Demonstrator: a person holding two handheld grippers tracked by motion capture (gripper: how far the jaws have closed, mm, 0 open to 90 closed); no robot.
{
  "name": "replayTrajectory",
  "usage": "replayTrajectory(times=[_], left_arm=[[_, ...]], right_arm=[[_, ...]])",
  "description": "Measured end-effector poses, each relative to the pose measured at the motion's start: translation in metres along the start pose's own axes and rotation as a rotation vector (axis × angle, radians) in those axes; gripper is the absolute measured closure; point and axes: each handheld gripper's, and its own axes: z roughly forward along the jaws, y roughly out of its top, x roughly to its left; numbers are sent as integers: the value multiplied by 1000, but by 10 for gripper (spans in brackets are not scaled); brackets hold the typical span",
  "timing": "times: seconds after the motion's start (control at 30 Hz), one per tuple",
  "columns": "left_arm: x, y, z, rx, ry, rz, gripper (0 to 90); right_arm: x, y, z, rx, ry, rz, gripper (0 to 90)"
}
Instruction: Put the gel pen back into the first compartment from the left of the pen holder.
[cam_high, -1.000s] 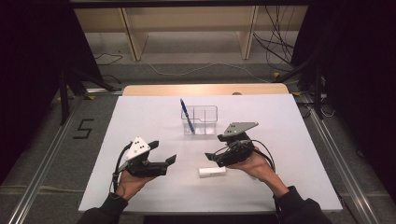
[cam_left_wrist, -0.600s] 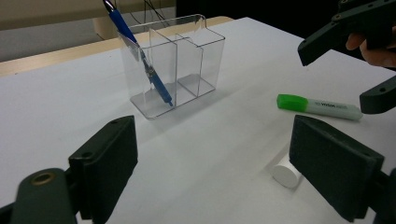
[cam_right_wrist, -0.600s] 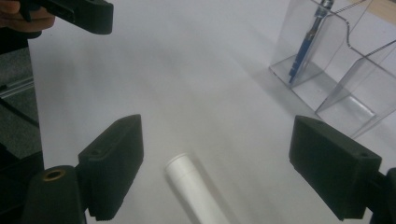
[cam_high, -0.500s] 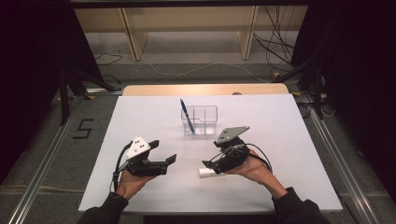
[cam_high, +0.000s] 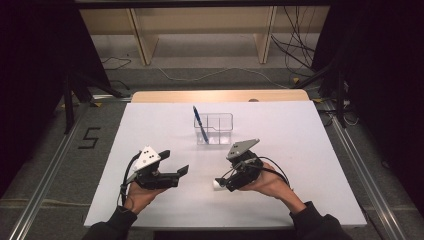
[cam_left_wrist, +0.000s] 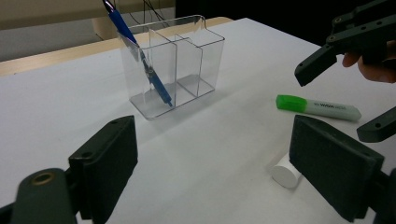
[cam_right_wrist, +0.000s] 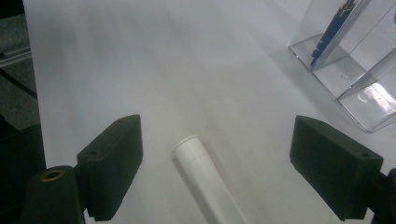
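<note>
Right gripper (cam_high: 223, 183) open astride the highlighter (cam_right_wrist: 205, 179) (no contact), near the clear organiser (cam_high: 214, 128); left gripper (cam_high: 175, 171) open, idle.

The person wears dark long sleeves (cam_high: 107, 227) that end at the wrists. Each hand carries a black two-jaw tool: the left gripper (cam_high: 176, 172) has blocky matte-black jaws and a pale grey three-cornered plate (cam_high: 146, 158) dotted with small dark holes, and a black cable (cam_high: 126, 175) loops from it. The right gripper (cam_high: 223, 183) bears a darker grey three-cornered plate (cam_high: 242, 148), with thin black cables (cam_high: 276, 172) curling behind. Brass-ringed screw holes (cam_left_wrist: 42, 178) mark the jaw arms.
</note>
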Motion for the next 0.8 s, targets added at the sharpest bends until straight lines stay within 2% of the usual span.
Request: replayTrajectory(times=[0.17,0.8], left_arm=[[0,0,1,-6,1,-8,150],[0,0,0,-4,-1,-4,149]], right_arm=[[1,-1,3,14,6,-10,181],[8,-5,14,122,20,-64,178]])
